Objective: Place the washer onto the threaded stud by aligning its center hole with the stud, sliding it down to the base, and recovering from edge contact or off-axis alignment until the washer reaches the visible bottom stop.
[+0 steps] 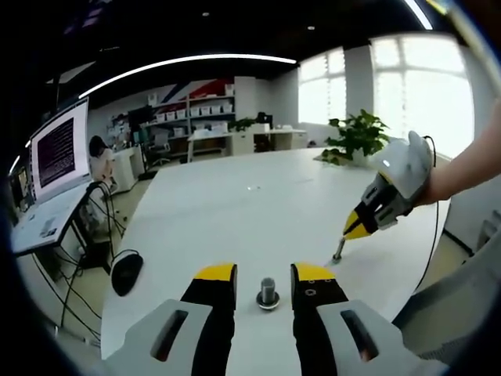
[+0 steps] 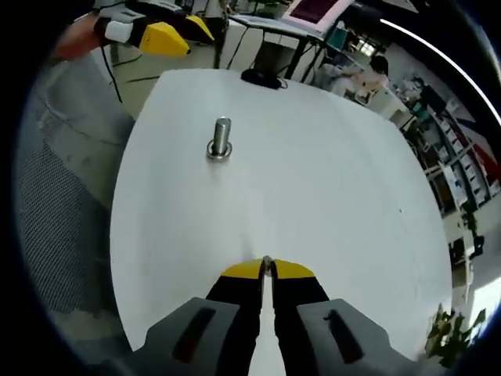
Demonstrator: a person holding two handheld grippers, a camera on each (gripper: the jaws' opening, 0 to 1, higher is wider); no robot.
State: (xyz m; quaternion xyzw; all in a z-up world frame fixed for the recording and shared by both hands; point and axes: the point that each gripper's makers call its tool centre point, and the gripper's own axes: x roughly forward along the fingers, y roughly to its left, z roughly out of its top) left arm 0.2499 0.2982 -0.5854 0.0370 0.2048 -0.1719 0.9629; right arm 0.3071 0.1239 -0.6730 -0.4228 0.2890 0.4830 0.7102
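Observation:
A short threaded stud point(image 1: 268, 291) stands upright on the white table point(image 1: 235, 211), with a metal ring around its base. My left gripper point(image 1: 264, 276) is open, one jaw on each side of the stud and not touching it. The right gripper point(image 1: 355, 229) comes in from the right, low over the table, with a small metal piece point(image 1: 338, 251) at its tip. In the right gripper view, my right gripper point(image 2: 266, 265) is shut on a thin metal washer point(image 2: 266, 261) seen edge-on. The stud point(image 2: 222, 137) stands well ahead of it, and the left gripper point(image 2: 174, 35) is beyond.
A black mouse point(image 1: 125, 271) lies near the table's left edge. A laptop with a lit screen point(image 1: 59, 153) sits on a side stand. A potted plant point(image 1: 356, 137) is at the table's far end. A person's sleeve point(image 2: 70, 133) borders the table.

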